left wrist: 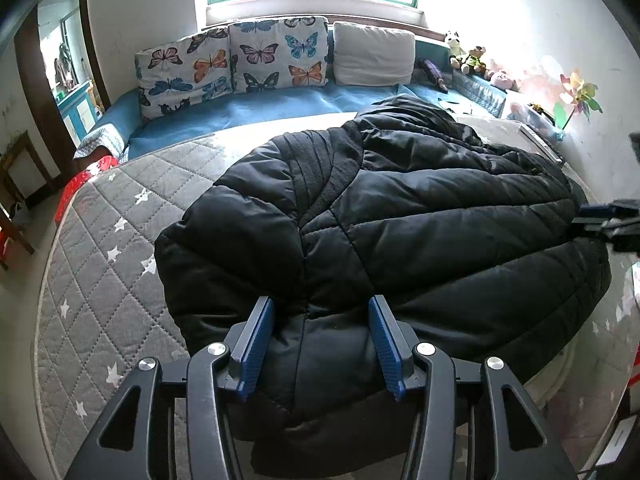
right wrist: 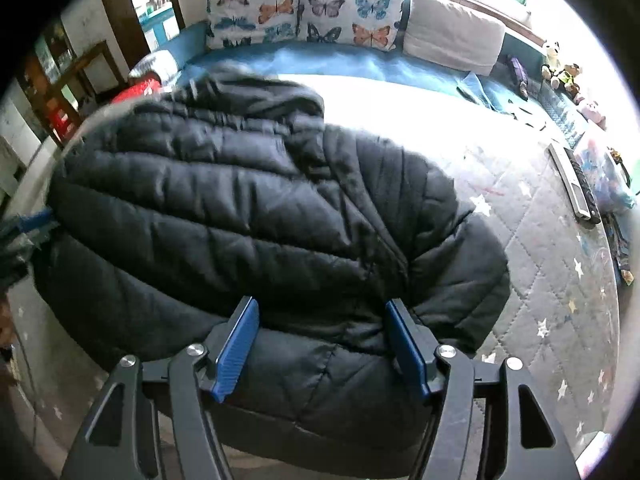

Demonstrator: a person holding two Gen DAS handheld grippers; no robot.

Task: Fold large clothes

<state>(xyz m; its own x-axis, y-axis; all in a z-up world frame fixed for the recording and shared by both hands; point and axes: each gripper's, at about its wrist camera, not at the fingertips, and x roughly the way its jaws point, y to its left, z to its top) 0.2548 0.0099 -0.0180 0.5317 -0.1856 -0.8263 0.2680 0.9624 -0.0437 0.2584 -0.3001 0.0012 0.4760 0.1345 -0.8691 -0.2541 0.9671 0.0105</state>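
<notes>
folding is in its gripping stage: the black puffer jacket (left wrist: 400, 216) lies spread on the grey star-quilted mattress (left wrist: 104, 264), its near hem hanging over the edge toward the cameras. the left gripper (left wrist: 322, 346) has its blue pads on either side of a thick bunch of that hem and looks clenched on it; the right gripper (right wrist: 322, 346) does the same further along the same edge, jaws wider around a fatter fold. by my reading, the next move calls for both to lift together and carry the hem evenly toward the butterfly cushions (left wrist: 240, 60), keeping the padding from slumping in the middle. hard to judge: whether the pads truly bite or merely flank the cloth, since the contact lines are dark. the sleeves are tucked out of sight, and the right view is blurred.
</notes>
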